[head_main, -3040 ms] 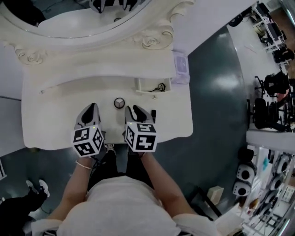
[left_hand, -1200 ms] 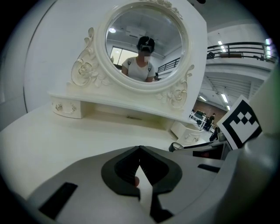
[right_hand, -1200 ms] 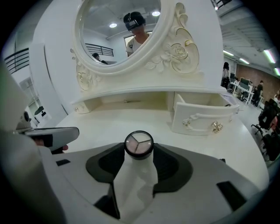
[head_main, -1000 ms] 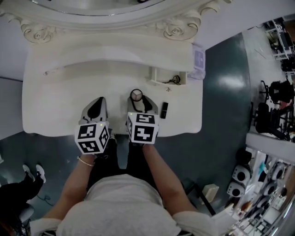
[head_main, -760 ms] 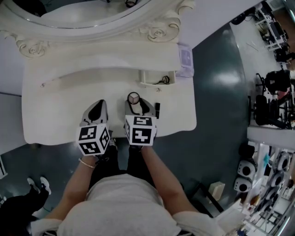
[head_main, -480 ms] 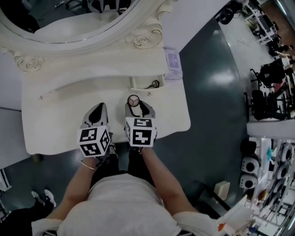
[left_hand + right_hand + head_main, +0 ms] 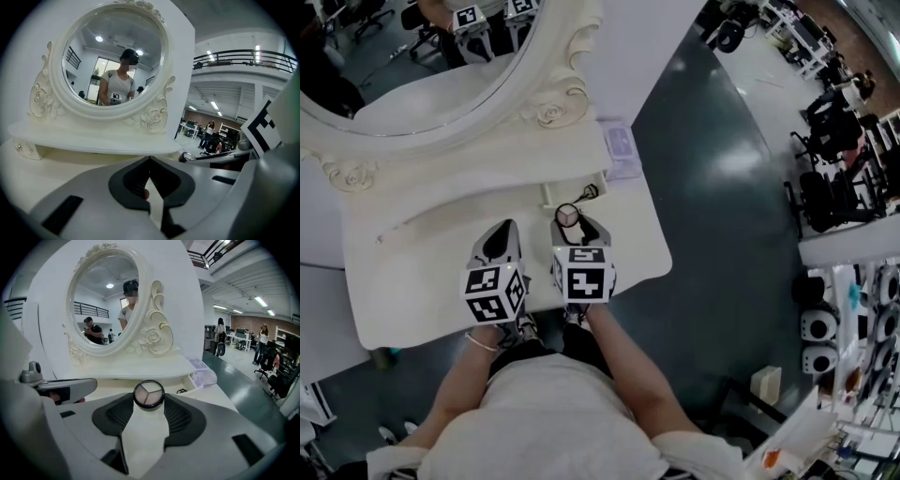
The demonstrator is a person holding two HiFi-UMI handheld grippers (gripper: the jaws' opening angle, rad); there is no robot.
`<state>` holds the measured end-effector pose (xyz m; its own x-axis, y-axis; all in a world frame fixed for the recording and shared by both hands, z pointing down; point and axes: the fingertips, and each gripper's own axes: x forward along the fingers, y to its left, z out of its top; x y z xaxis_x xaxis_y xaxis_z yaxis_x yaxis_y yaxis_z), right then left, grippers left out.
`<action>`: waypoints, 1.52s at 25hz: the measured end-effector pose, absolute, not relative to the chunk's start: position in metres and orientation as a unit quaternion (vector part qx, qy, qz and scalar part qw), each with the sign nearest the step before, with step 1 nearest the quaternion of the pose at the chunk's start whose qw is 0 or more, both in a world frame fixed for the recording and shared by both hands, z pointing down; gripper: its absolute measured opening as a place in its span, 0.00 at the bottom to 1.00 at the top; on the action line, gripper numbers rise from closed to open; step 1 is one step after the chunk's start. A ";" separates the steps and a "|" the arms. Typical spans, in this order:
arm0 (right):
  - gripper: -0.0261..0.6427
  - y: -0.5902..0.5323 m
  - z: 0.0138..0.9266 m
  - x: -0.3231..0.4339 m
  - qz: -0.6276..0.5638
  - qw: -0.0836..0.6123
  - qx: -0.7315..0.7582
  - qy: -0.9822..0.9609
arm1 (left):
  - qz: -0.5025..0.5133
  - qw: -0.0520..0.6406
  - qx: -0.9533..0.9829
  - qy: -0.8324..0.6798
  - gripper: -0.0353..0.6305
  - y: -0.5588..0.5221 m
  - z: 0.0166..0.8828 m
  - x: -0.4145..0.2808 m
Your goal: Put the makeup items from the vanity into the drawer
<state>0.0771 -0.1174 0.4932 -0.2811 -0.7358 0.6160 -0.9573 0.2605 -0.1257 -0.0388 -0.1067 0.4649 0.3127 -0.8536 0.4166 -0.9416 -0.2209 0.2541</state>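
A small round compact (image 7: pixel 569 215) with three pale pans sits between the tips of my right gripper (image 7: pixel 572 221), which is shut on it just in front of the small open drawer (image 7: pixel 565 191). In the right gripper view the compact (image 7: pixel 148 393) is pinched at the tips of the right gripper (image 7: pixel 148 402), with the drawer (image 7: pixel 197 379) beyond it to the right. My left gripper (image 7: pixel 501 229) rests over the white vanity top (image 7: pixel 412 281), to the left of the right one. In its own view the left gripper (image 7: pixel 149 161) has its tips together and holds nothing.
A black cord-like item (image 7: pixel 182 391) lies in the drawer. A lilac-and-white pack (image 7: pixel 622 150) lies at the right end of the raised shelf. The oval ornate mirror (image 7: pixel 412 66) stands behind. The vanity's right edge drops to dark floor (image 7: pixel 722 216).
The compact lay on the vanity top ahead of both grippers; the right gripper closed on it and carried it forward to the drawer. The left gripper stayed put. The head view swung.
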 end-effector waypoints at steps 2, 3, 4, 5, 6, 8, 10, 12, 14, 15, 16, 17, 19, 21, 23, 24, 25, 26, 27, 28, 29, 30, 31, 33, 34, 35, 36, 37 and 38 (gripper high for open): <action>0.36 -0.122 0.491 0.080 0.247 0.222 0.557 -0.761 | 0.095 0.231 0.779 -0.575 0.06 -0.113 0.462 -0.034; 0.36 -0.125 0.491 0.081 0.247 0.221 0.557 -0.761 | 0.096 0.230 0.780 -0.574 0.06 -0.116 0.461 -0.032; 0.36 -0.127 0.490 0.082 0.246 0.221 0.557 -0.762 | 0.096 0.229 0.781 -0.573 0.06 -0.120 0.459 -0.030; 0.36 -0.130 0.489 0.083 0.246 0.221 0.557 -0.762 | 0.097 0.228 0.782 -0.572 0.06 -0.123 0.458 -0.029; 0.36 -0.132 0.488 0.083 0.246 0.222 0.557 -0.762 | 0.097 0.227 0.783 -0.571 0.06 -0.125 0.458 -0.028; 0.36 -0.136 0.488 0.083 0.250 0.224 0.554 -0.762 | 0.098 0.227 0.784 -0.570 0.06 -0.131 0.457 -0.027; 0.36 -0.142 0.487 0.082 0.250 0.224 0.551 -0.764 | 0.099 0.227 0.783 -0.571 0.06 -0.136 0.457 -0.026; 0.36 -0.147 0.488 0.081 0.250 0.227 0.549 -0.765 | 0.098 0.225 0.782 -0.573 0.06 -0.140 0.456 -0.028; 0.36 -0.152 0.489 0.079 0.251 0.230 0.546 -0.765 | 0.097 0.222 0.781 -0.576 0.06 -0.146 0.455 -0.029; 0.36 -0.155 0.490 0.078 0.251 0.231 0.544 -0.766 | 0.096 0.222 0.780 -0.577 0.06 -0.148 0.455 -0.030; 0.36 -0.158 0.490 0.077 0.251 0.231 0.543 -0.768 | 0.095 0.222 0.780 -0.578 0.06 -0.151 0.455 -0.031; 0.36 -0.160 0.491 0.076 0.252 0.231 0.540 -0.769 | 0.095 0.223 0.778 -0.579 0.06 -0.153 0.455 -0.032; 0.35 -0.162 0.494 0.074 0.258 0.237 0.535 -0.769 | 0.094 0.226 0.776 -0.581 0.06 -0.157 0.458 -0.033; 0.36 -0.165 0.498 0.074 0.260 0.244 0.532 -0.768 | 0.096 0.230 0.774 -0.582 0.06 -0.161 0.462 -0.033; 0.36 -0.168 0.501 0.072 0.266 0.247 0.527 -0.768 | 0.097 0.234 0.773 -0.582 0.06 -0.165 0.466 -0.034; 0.36 -0.170 0.502 0.070 0.269 0.248 0.525 -0.769 | 0.097 0.236 0.772 -0.582 0.06 -0.166 0.467 -0.035; 0.36 -0.172 0.503 0.069 0.270 0.249 0.523 -0.769 | 0.097 0.237 0.772 -0.582 0.06 -0.168 0.469 -0.035; 0.36 -0.174 0.505 0.070 0.268 0.251 0.523 -0.769 | 0.097 0.239 0.771 -0.582 0.06 -0.169 0.469 -0.036; 0.36 -0.175 0.507 0.070 0.268 0.253 0.523 -0.769 | 0.098 0.240 0.770 -0.583 0.06 -0.171 0.470 -0.036; 0.36 -0.176 0.509 0.070 0.269 0.256 0.522 -0.768 | 0.099 0.241 0.770 -0.583 0.06 -0.172 0.471 -0.036; 0.36 -0.177 0.511 0.070 0.271 0.259 0.520 -0.767 | 0.099 0.243 0.769 -0.583 0.06 -0.173 0.472 -0.037; 0.36 -0.177 0.512 0.070 0.273 0.262 0.519 -0.767 | 0.100 0.244 0.768 -0.583 0.06 -0.175 0.474 -0.037; 0.36 -0.178 0.514 0.069 0.275 0.265 0.517 -0.766 | 0.101 0.246 0.767 -0.584 0.06 -0.177 0.475 -0.038; 0.36 -0.180 0.517 0.069 0.278 0.268 0.516 -0.765 | 0.103 0.250 0.765 -0.585 0.06 -0.180 0.479 -0.040; 0.36 -0.181 0.518 0.070 0.279 0.270 0.515 -0.764 | 0.104 0.252 0.764 -0.585 0.06 -0.181 0.481 -0.040; 0.36 -0.182 0.520 0.071 0.280 0.272 0.515 -0.764 | 0.105 0.254 0.763 -0.585 0.06 -0.181 0.483 -0.039; 0.36 -0.182 0.521 0.071 0.281 0.273 0.514 -0.763 | 0.107 0.256 0.762 -0.585 0.06 -0.181 0.485 -0.039; 0.36 -0.183 0.523 0.072 0.282 0.275 0.513 -0.762 | 0.109 0.257 0.761 -0.585 0.06 -0.180 0.486 -0.038; 0.36 -0.183 0.525 0.072 0.284 0.277 0.513 -0.762 | 0.110 0.258 0.761 -0.585 0.06 -0.180 0.488 -0.038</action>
